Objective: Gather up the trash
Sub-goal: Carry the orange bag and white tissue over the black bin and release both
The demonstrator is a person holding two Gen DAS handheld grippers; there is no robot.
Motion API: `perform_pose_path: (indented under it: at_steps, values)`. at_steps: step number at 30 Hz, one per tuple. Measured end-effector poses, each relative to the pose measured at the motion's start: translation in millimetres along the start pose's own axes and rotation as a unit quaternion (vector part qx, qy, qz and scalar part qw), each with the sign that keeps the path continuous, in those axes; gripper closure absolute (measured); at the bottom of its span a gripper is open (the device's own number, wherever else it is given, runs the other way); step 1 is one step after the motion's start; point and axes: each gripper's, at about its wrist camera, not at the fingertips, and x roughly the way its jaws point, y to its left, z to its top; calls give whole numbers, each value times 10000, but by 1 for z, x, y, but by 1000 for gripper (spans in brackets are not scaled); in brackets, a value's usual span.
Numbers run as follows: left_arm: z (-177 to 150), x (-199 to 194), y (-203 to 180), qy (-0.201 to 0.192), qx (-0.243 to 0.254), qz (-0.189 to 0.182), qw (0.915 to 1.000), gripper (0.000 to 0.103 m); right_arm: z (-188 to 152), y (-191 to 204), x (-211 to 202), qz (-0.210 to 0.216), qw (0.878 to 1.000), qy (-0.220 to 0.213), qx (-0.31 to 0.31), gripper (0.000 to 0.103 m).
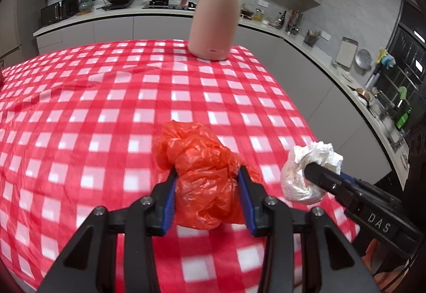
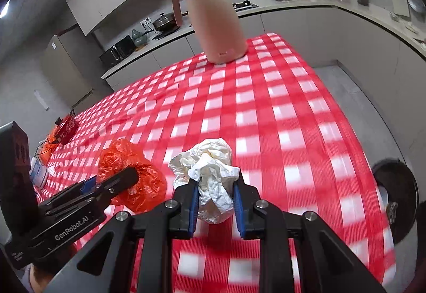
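Observation:
My left gripper (image 1: 207, 173) is shut on a crumpled orange plastic bag (image 1: 202, 175), held above the red-and-white checked tablecloth (image 1: 106, 106). To its right, my right gripper (image 2: 215, 179) is shut on a crumpled white paper ball (image 2: 213, 173). The left wrist view shows the white paper ball (image 1: 306, 173) pinched by the right gripper's black fingers (image 1: 319, 175). The right wrist view shows the orange bag (image 2: 133, 175) and the left gripper's fingers (image 2: 119, 181) at the left. Both bundles hang just over the cloth near the table's near right part.
A pink thermos jug (image 1: 213, 16) stands at the table's far edge. A dark round bin (image 2: 399, 197) sits on the floor beyond the table's right edge. A red box (image 2: 66, 129) and small items lie at the table's left edge. Kitchen counters (image 1: 332, 58) run behind and to the right.

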Motion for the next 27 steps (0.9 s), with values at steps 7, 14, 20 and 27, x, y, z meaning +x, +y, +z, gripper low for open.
perform_pose_path:
  at_steps: [7,14,20,27]
  values:
    - [-18,-13,-31,41,102,-192,9998,60,-27,-14,-35,-164,9998,16,67,78]
    - [-28,-15,-75,3,201,-258,9995,60,-36,-51,-63,-184,9995,-93,218,78]
    - [-37,0,-133,-2,202,-204,9996,60,-38,-115,-88,-181,9993,-114,296,78]
    - [-48,31,-217,196,159,-320,9992,60,-37,-231,-123,-389,9979,-45,523,79]
